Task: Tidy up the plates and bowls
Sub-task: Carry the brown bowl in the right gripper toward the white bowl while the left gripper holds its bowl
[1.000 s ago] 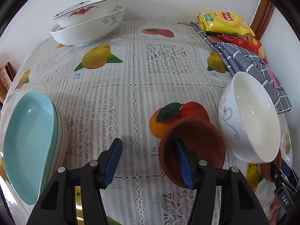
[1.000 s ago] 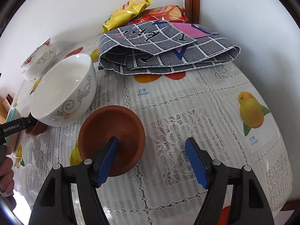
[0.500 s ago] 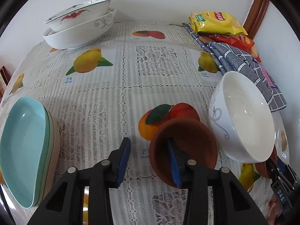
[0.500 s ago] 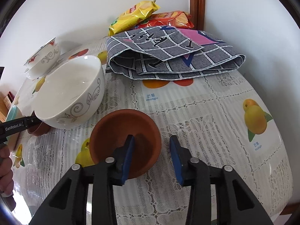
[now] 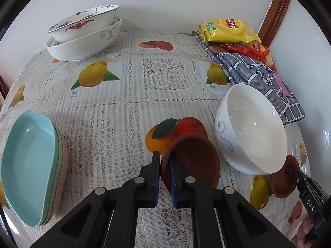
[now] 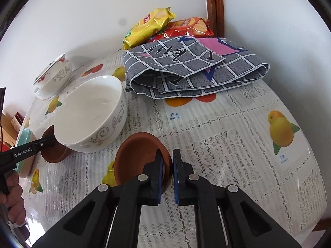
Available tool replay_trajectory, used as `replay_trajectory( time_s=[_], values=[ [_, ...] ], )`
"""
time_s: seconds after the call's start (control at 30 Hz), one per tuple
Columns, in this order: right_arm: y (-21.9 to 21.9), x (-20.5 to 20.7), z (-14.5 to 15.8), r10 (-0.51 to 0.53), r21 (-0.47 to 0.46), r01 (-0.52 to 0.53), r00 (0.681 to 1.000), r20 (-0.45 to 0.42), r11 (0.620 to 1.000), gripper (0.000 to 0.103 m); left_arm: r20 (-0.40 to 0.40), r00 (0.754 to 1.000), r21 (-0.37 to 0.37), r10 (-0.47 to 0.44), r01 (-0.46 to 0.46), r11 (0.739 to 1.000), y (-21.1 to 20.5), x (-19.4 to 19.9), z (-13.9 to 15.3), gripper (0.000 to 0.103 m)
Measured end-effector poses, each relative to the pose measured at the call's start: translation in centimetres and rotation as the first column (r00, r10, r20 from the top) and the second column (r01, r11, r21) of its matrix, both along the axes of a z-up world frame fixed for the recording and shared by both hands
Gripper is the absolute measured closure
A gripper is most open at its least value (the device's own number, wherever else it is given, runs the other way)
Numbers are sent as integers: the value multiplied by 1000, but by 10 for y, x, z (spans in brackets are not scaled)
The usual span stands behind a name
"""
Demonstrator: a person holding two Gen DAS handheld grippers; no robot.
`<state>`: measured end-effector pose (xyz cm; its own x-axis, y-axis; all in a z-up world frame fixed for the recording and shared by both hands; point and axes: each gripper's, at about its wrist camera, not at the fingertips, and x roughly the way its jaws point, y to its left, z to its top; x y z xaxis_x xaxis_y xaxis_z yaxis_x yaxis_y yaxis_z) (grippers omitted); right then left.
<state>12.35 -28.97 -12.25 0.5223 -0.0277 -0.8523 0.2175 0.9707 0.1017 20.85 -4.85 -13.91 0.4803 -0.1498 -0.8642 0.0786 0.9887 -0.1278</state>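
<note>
— Where is the brown saucer [image 5: 192,161] sitting?
— By the counter's [image 5: 132,95] near edge, beside the white bowl [image 5: 250,128]; the left claw [image 5: 164,172] is clenching its rim.
— And the right claw [image 6: 168,172]?
— It is gripping a second brown saucer [image 6: 140,161]. A second ago both claws were gaping wide.

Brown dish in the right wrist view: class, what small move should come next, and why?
Probably lift the right gripper straight up slightly: its jaws are shut on the rim of the brown dish, which lies on the tablecloth, and the white bowl stands close, so sliding risks a knock.
</note>
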Motion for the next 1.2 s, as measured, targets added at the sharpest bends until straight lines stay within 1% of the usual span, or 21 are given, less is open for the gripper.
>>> replay_trajectory(
  time_s=[0.1,0.33,0.43,0.5,0.7,0.87,1.2],
  values=[
    [5,-1,7,-2,-15,2,1000,9,1000,94,12,1000,5,8,-8,1000,6,-4,6,94],
    [13,-6,26,-6,-16,6,999,44,1000,94,43,999,-24,27,-26,999,23,-15,24,94],
    [18,-7,37,1,-14,0,998,58,1000,94,55,998,-47,41,-38,998,29,-19,31,94],
    [22,-8,44,12,-30,-10,998,68,1000,94,62,997,-62,42,-38,997,32,-21,36,94],
    [28,-10,65,6,-52,0,994,105,999,94,73,997,-55,38,-34,998,38,-28,50,94],
    [32,-9,78,-9,-60,17,992,129,998,94,98,994,-61,43,-37,997,47,-34,63,94],
    [40,-8,95,-30,-59,39,989,142,997,94,110,993,-90,32,-22,996,55,-40,72,94]
  ],
)
